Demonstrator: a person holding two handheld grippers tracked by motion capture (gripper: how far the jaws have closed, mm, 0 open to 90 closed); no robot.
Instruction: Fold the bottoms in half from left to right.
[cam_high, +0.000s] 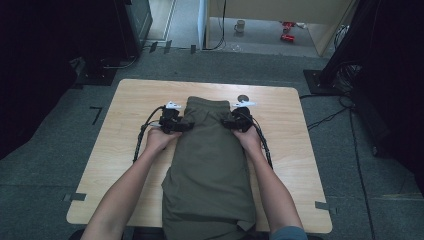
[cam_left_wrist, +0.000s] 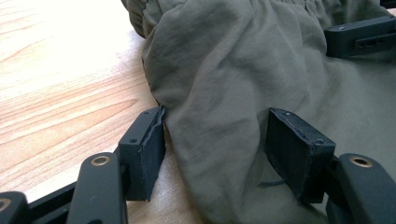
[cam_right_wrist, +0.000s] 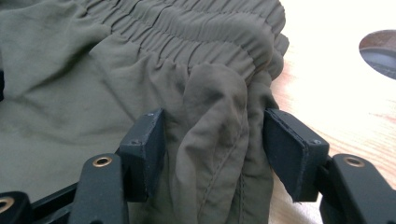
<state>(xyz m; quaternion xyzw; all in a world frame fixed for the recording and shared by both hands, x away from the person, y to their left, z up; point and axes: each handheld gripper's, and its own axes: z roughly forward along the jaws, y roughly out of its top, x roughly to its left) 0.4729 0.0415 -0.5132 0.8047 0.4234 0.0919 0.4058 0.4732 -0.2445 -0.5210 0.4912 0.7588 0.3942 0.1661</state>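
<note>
An olive-green garment with an elastic waistband lies lengthwise on the wooden table, its waistband at the far end. My left gripper is at the garment's left edge near the waistband. Its jaws stand wide, with a bulge of the cloth lying loosely between the pads. My right gripper is at the right edge opposite. A raised fold of cloth stands between its spread pads, unpinched. The right gripper's jaw shows far off in the left gripper view.
A round dark hole in the tabletop lies just beyond the right gripper. Bare wood flanks the garment on both sides. Cables run over the grey floor, a mug and red items sit far back, and dark equipment stands at both sides.
</note>
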